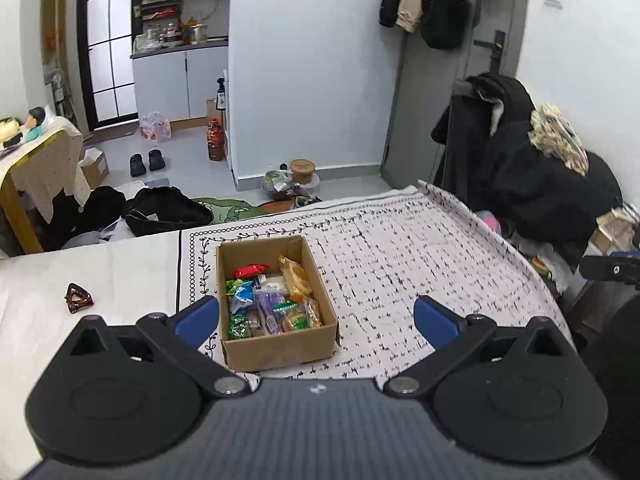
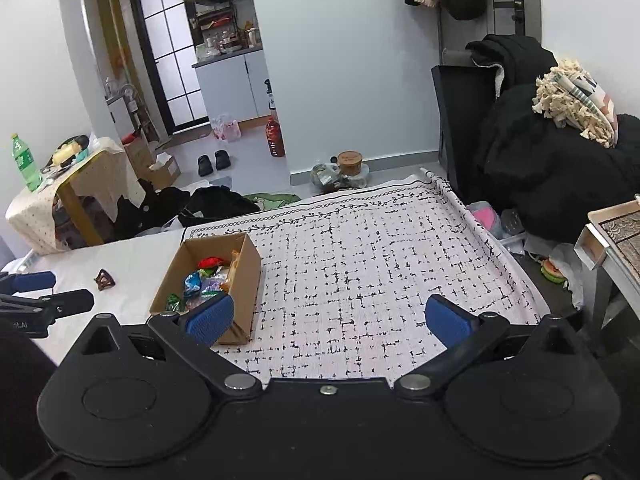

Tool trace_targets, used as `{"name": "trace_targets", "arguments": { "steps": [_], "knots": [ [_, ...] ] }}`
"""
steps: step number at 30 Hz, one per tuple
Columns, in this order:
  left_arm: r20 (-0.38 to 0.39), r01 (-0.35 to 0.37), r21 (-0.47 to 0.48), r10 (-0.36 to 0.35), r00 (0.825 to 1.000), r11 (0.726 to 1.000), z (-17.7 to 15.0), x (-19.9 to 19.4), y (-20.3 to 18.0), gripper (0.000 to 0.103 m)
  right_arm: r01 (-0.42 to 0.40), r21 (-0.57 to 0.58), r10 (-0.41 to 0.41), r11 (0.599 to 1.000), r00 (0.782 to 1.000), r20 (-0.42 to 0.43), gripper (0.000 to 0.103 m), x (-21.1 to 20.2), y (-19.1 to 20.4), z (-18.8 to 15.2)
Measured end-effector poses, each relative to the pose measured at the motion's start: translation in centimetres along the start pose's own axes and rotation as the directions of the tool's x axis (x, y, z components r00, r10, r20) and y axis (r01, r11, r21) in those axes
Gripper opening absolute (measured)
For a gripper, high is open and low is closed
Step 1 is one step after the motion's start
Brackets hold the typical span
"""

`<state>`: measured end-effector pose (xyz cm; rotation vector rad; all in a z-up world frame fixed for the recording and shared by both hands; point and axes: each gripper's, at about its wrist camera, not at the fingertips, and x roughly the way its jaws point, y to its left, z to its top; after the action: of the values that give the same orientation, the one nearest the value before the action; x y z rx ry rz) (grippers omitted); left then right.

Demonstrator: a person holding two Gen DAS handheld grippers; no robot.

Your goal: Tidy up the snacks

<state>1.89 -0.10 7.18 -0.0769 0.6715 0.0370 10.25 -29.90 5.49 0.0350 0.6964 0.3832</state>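
An open cardboard box (image 1: 276,350) stands on the patterned cloth and holds several wrapped snacks (image 1: 268,300) in red, blue, green, purple and yellow. My left gripper (image 1: 318,318) is open and empty, held above the table just in front of the box. The box also shows in the right wrist view (image 2: 246,288), at the left. My right gripper (image 2: 330,318) is open and empty over the bare cloth to the right of the box. My left gripper's fingertips (image 2: 32,282) show at the far left of the right wrist view.
A small dark brown hair clip (image 1: 79,298) lies on the plain white part of the table, left of the box. The cloth's (image 2: 380,248) right edge drops off beside a chair piled with dark clothes (image 2: 540,152). Bags and shoes lie on the floor beyond the far edge.
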Motion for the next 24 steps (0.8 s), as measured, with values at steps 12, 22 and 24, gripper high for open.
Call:
{"name": "trace_targets", "arguments": {
  "steps": [12,22,24],
  "knots": [
    [-0.007,0.012,0.025,-0.011,1.0,1.0,-1.3,-0.8,-0.9,0.103,-0.04,-0.035,0.04,0.999,0.999,-0.002,0.103,-1.0,1.3,-1.2],
    [-0.017,0.021,0.014,-0.021,1.0,1.0,-1.4,-0.7,-0.8,0.103,-0.05,-0.031,0.05,0.998,0.999,-0.022,0.103,-0.7,1.9,-1.0],
    [-0.015,0.016,0.016,-0.016,1.0,1.0,-1.4,-0.8,-0.8,0.103,-0.054,-0.026,0.053,0.998,0.998,-0.029,0.103,-0.6,1.9,-1.0]
  ]
}}
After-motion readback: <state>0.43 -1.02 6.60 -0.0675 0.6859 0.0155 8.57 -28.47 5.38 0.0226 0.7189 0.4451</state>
